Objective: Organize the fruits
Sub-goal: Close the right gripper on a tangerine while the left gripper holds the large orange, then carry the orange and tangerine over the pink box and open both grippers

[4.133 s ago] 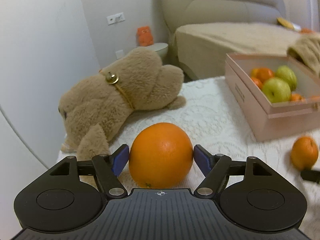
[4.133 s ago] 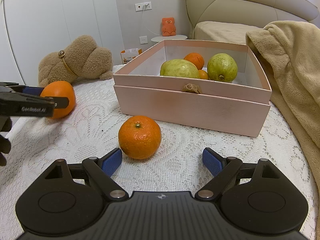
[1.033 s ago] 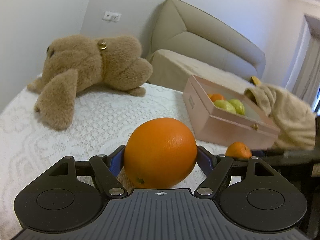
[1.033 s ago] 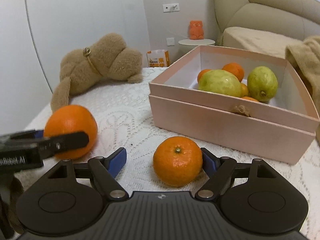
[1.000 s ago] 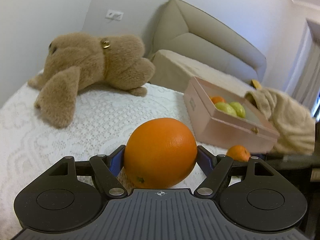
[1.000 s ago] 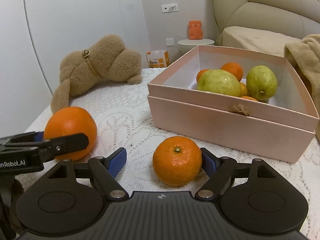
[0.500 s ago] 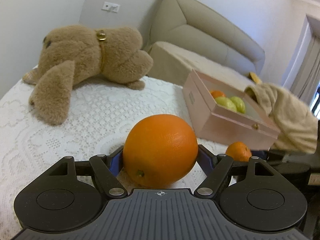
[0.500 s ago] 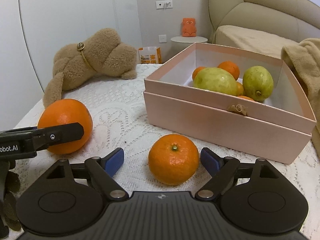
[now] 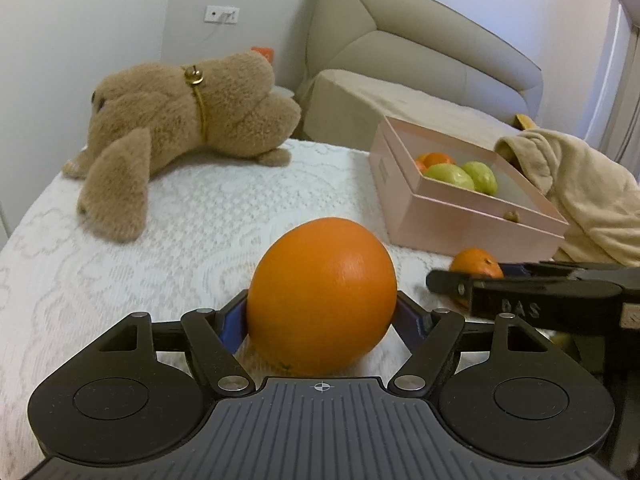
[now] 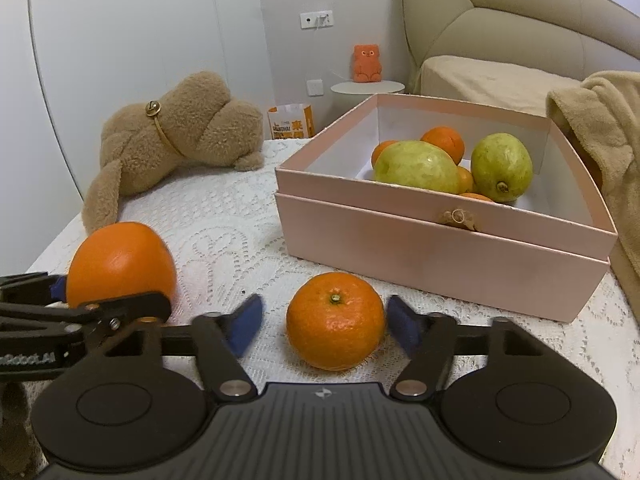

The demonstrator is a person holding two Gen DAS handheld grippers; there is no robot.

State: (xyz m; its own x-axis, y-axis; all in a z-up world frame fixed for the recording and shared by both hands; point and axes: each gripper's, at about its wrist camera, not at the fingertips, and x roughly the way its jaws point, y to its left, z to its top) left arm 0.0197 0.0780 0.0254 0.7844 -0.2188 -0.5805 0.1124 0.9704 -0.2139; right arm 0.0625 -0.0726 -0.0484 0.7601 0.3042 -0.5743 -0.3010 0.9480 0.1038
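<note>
My left gripper [image 9: 322,316] is shut on a large orange [image 9: 322,296], held just above the lace tablecloth; the same orange shows at the left of the right wrist view [image 10: 120,264]. My right gripper [image 10: 324,322] is open around a small mandarin [image 10: 335,320] that sits on the cloth, its right pad close to the fruit, the left pad apart. That mandarin shows partly hidden in the left wrist view [image 9: 476,262]. An open pink box [image 10: 440,248] behind it holds two green guavas [image 10: 416,168] and several mandarins [image 10: 444,142].
A brown plush toy [image 10: 172,144] lies at the back left of the table. A beige blanket [image 10: 600,128] lies against the box's right side. A sofa [image 9: 400,64] stands behind. The table edge curves at the left.
My right gripper's fingers have closed in around the small mandarin. My left gripper has shifted slightly with the large orange, still gripped.
</note>
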